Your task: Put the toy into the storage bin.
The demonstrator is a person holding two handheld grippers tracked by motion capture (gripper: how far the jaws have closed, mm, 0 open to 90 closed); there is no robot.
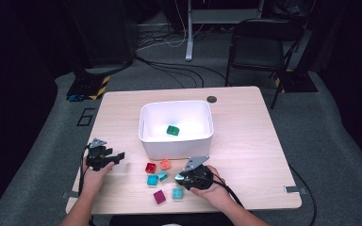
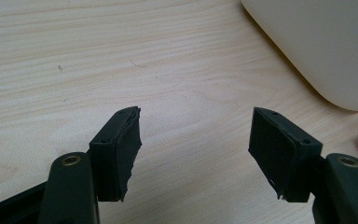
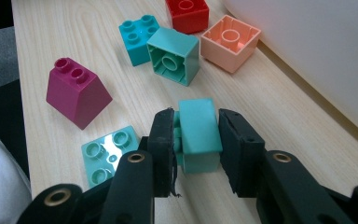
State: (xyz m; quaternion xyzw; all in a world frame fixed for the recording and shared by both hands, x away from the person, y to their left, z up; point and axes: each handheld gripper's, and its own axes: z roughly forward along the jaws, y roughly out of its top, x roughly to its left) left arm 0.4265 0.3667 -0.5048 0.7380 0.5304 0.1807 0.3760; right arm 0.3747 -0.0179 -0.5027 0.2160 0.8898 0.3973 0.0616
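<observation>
Right gripper (image 3: pixel 196 140) clamped on a mint-green block (image 3: pixel 198 135), pads pressing both sides, low over the table (image 1: pixel 245 141) in front of the white bin (image 1: pixel 176 129). Just beyond: magenta sloped block (image 3: pixel 77 91), teal block (image 3: pixel 140 32), peach block (image 3: pixel 230 42), red block (image 3: pixel 186 14). Left gripper (image 2: pixel 196 149) wide open, holding nothing, above bare wood beside the bin.
</observation>
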